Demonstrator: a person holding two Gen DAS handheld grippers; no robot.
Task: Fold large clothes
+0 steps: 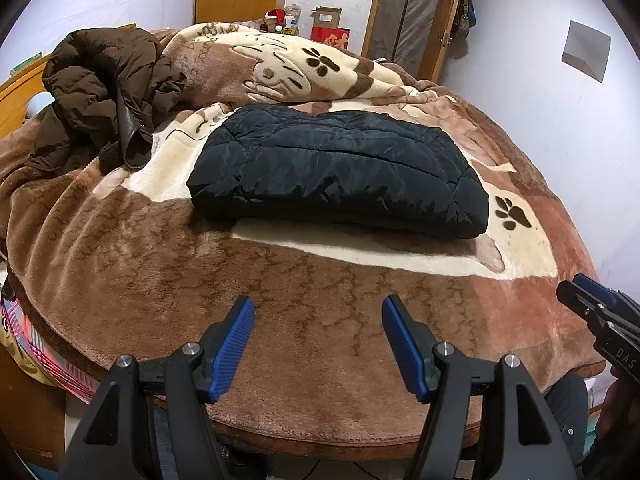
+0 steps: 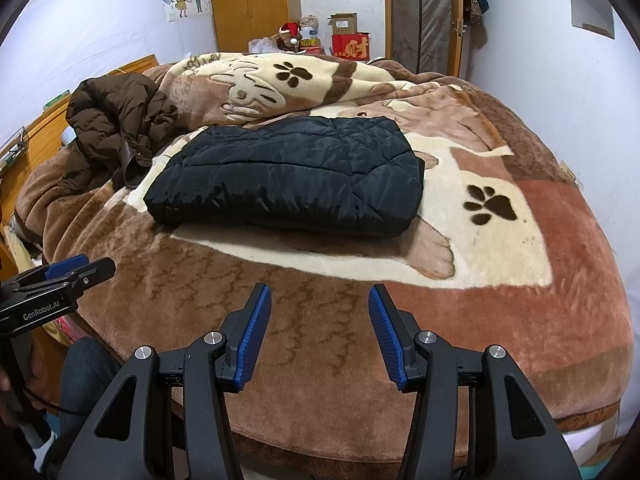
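Note:
A black quilted jacket (image 1: 340,172) (image 2: 288,176) lies folded into a flat rectangle in the middle of the bed. A brown puffer coat (image 1: 104,92) (image 2: 116,124) sits crumpled in a heap to its left. My left gripper (image 1: 318,308) hovers open over the blanket near the bed's front edge, well short of the black jacket, with nothing between its blue pads. My right gripper (image 2: 316,296) is also open and empty, at the same distance from the jacket. Each gripper shows at the edge of the other's view: right gripper (image 1: 576,288), left gripper (image 2: 96,266).
A brown and cream paw-print blanket (image 1: 160,264) (image 2: 520,280) covers the bed and bunches up at the far side. A wooden headboard (image 1: 16,92) stands at the left. Boxes (image 2: 350,42), a wardrobe (image 2: 250,0) and a door (image 1: 412,16) line the far wall. A person's leg (image 2: 86,376) is at the bed's front.

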